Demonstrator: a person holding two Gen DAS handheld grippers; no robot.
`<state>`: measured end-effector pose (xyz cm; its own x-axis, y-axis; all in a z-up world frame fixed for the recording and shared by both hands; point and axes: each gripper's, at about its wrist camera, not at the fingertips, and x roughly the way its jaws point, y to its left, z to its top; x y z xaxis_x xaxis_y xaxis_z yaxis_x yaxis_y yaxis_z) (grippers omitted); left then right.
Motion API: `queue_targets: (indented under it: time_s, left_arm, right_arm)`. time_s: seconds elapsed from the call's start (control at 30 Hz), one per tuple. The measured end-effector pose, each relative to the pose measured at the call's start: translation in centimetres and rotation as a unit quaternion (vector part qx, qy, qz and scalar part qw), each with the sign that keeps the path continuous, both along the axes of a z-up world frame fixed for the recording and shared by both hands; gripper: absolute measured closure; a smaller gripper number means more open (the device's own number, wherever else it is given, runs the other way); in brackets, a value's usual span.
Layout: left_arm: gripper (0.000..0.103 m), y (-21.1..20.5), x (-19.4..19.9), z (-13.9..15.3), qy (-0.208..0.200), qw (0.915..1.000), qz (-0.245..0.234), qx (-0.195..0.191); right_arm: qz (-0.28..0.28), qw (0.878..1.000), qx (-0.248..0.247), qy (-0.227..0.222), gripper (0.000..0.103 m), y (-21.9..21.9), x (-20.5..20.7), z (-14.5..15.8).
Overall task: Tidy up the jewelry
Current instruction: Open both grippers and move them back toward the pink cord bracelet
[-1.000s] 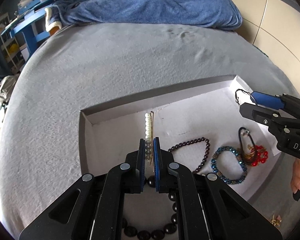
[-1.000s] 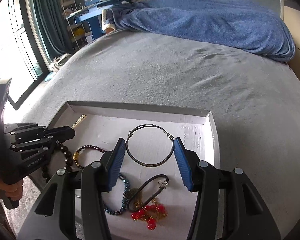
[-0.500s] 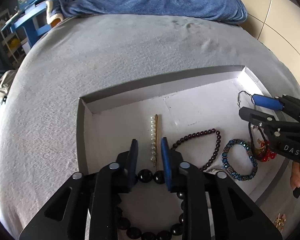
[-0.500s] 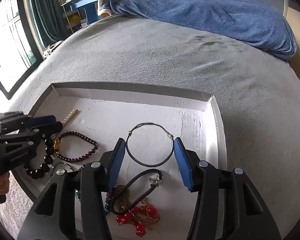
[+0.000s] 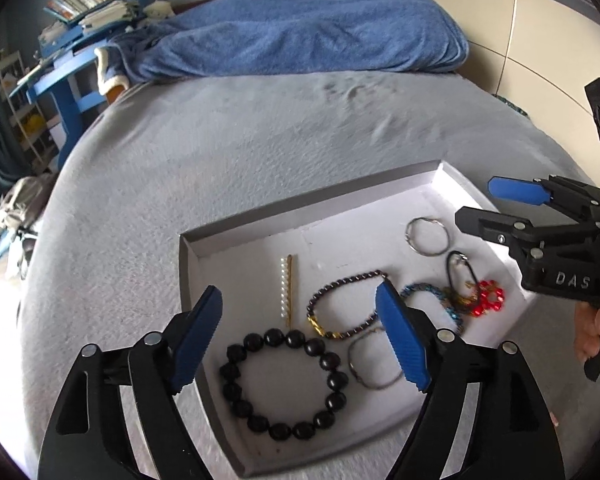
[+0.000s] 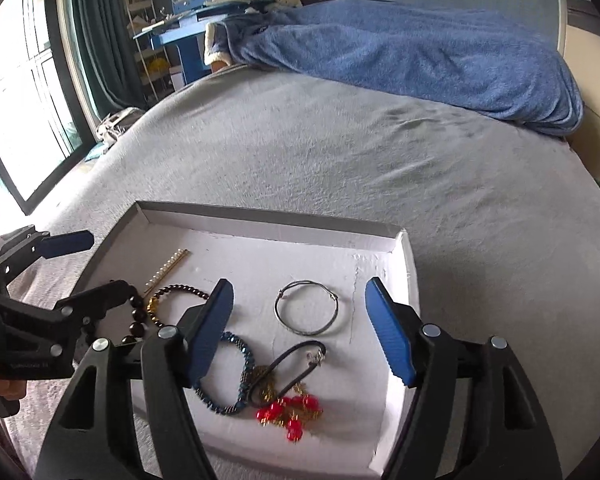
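Both jaws have just been opening – left gripper [image 5: 300,336] and right gripper [image 6: 300,328] wide, empty above the tray [image 5: 300,216].

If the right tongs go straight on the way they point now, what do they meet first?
Probably the thin wire hoop lying on the tray floor, centred between the open right tongs; depth is uncertain.

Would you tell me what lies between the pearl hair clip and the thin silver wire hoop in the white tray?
In the left wrist view, the dark purple beaded bracelet lies between the pearl hair clip and the thin silver wire hoop.
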<state>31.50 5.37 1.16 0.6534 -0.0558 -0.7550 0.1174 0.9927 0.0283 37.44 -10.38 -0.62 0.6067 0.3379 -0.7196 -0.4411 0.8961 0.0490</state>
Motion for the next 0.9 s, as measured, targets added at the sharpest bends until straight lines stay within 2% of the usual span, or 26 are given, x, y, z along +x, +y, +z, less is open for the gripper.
queue_targets:
  time_s: [0.47, 0.73, 0.9]
  left_arm:
    - [0.015, -2.0, -7.1, 2.3, -0.03, 0.9992, -0.026, -0.003]
    - [0.012, -3.1, -10.4, 1.9, -0.042, 0.9985, -0.037, 0.001]
    - [0.012, -4.4, -12.2, 0.7, -0.03, 0.998, -0.056, 0.006]
  right_arm:
    - [-0.017, 0.999, 0.025, -0.029, 0.02, -2.5, -5.8, 2.8]
    - [-0.027, 0.998, 0.024, -0.046, 0.006, -4.6, -9.2, 3.2]
    - [-0.039, 0.998, 0.028, -0.046, 0.006, -6.0, -10.5, 3.2]
